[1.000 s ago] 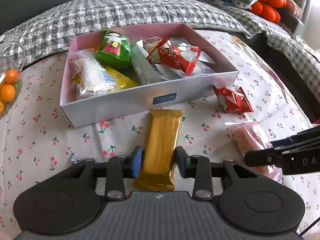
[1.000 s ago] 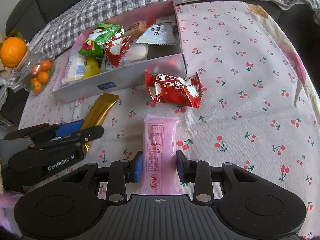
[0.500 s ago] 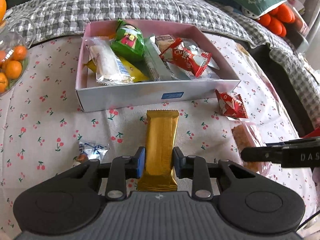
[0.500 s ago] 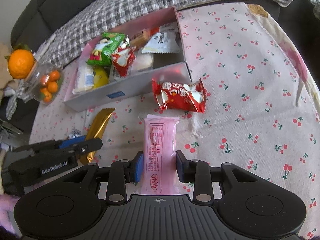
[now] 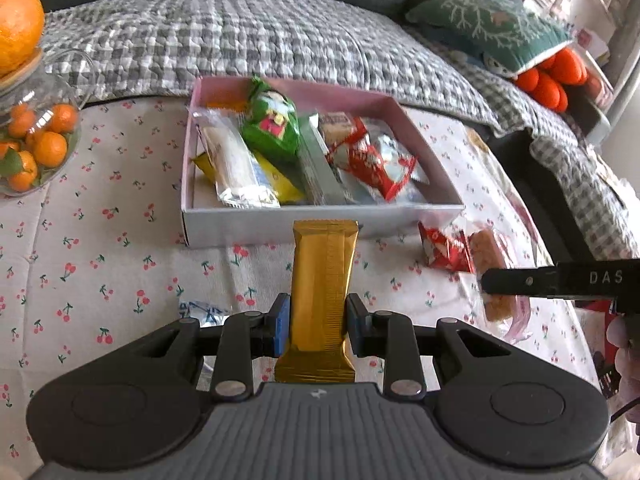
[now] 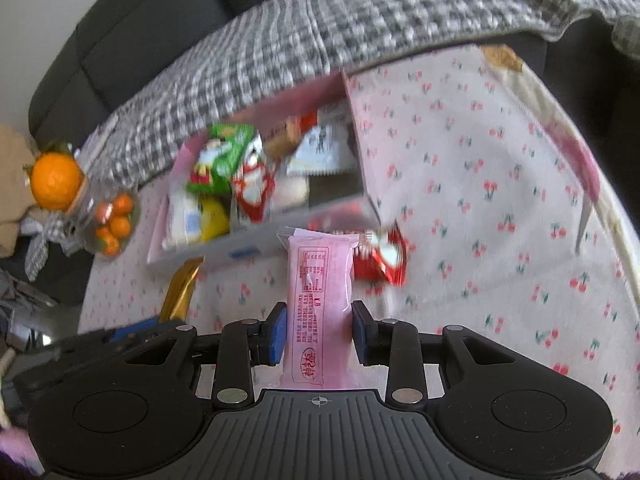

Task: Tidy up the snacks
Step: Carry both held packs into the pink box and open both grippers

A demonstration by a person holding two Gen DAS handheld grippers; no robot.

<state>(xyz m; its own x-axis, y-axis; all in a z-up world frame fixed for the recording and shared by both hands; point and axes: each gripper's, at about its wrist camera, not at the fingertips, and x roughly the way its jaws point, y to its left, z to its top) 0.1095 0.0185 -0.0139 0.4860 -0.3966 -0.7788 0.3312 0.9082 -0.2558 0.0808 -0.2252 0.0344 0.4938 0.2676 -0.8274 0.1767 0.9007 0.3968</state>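
Note:
My left gripper (image 5: 318, 330) is shut on a gold snack bar (image 5: 322, 284) and holds it above the cherry-print cloth, pointing at the pink-lined box (image 5: 320, 222) of snacks. My right gripper (image 6: 319, 334) is shut on a pink snack packet (image 6: 320, 292), lifted off the cloth; that packet also shows in the left wrist view (image 5: 494, 276) beside the right gripper's arm. A red packet (image 6: 382, 258) lies on the cloth by the box's front right corner (image 5: 442, 248). The box (image 6: 256, 248) holds green, red, white and yellow packets.
A glass jar of small oranges (image 5: 34, 140) with a big orange on its lid stands left of the box. A small blue-white wrapper (image 5: 204, 312) lies on the cloth near my left gripper. A checked blanket and sofa lie behind.
Both grippers closed on their snacks and lifted them off the cloth. Both have risen and tilted toward the box; the right view is blurred by motion.

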